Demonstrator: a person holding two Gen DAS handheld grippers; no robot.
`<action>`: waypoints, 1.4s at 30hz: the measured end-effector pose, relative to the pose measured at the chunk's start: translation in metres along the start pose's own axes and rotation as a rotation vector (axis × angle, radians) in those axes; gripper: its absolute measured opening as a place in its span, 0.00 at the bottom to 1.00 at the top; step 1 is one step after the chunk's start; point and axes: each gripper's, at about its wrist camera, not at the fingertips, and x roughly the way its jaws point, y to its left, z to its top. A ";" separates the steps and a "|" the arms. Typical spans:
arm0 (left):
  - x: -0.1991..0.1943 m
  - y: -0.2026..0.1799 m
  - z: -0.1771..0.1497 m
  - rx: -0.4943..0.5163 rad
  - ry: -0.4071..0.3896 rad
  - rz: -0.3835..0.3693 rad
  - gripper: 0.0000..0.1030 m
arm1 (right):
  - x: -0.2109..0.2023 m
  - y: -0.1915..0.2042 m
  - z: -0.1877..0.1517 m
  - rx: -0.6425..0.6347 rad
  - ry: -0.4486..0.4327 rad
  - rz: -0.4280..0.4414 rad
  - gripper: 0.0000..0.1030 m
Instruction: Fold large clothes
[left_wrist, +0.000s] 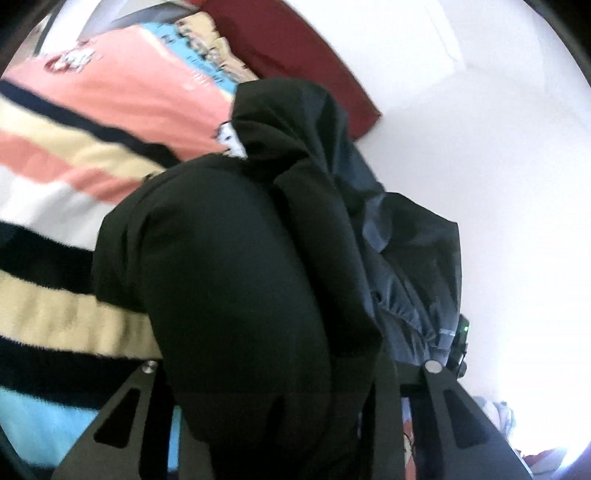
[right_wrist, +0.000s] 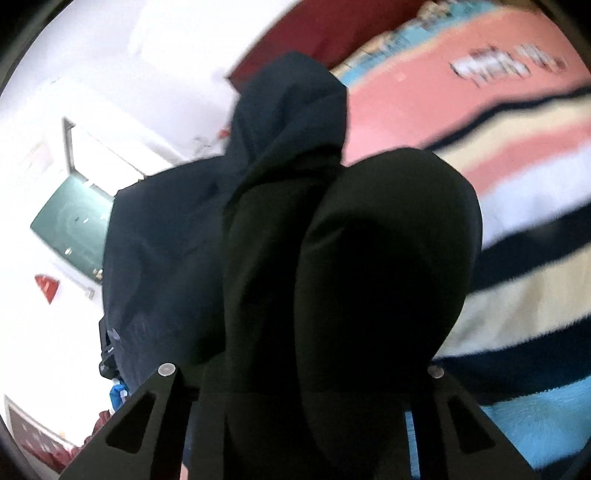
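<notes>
Dark cloth fills the middle of both wrist views: a black garment (left_wrist: 236, 266) bunched into thick rounded folds, lifted clear of the bed and hanging right in front of each camera. In the left wrist view a navy, thinner layer with a gathered seam shows on its right side, and a small white label peeks out at the upper edge of the black folds. In the right wrist view the same garment (right_wrist: 369, 258) bulges as two rounded lobes, with the navy layer rising behind and to the left.

The left gripper (left_wrist: 288, 369) has the cloth packed between its two black fingers (left_wrist: 122, 417); the fingertips are buried under fabric, and the jaws appear closed on the garment. The right gripper (right_wrist: 303, 373) is likewise swallowed by cloth between its fingers (right_wrist: 469, 424), jaws closed on the garment, pads hidden.

Beyond the garment lies a striped blanket (left_wrist: 66, 177) in pink, cream, white, navy and light blue, spread over the bed; it takes the left of the left view and the right of the right view (right_wrist: 517, 236). A dark red pillow (left_wrist: 295, 48) sits at the far end, against a white wall (left_wrist: 480, 147). The right view also shows a green panel (right_wrist: 70, 218) and a small red triangle (right_wrist: 47, 286) on the white wall. Both pictures are motion-blurred
</notes>
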 end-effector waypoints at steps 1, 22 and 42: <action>-0.005 -0.006 -0.002 0.008 0.000 -0.007 0.29 | -0.007 0.011 0.001 -0.023 -0.010 0.011 0.22; -0.095 0.023 -0.083 -0.056 0.020 0.128 0.53 | -0.078 -0.018 -0.069 0.140 -0.050 -0.237 0.90; -0.158 -0.087 -0.119 0.137 -0.137 0.352 0.65 | -0.122 0.095 -0.103 -0.167 -0.097 -0.375 0.92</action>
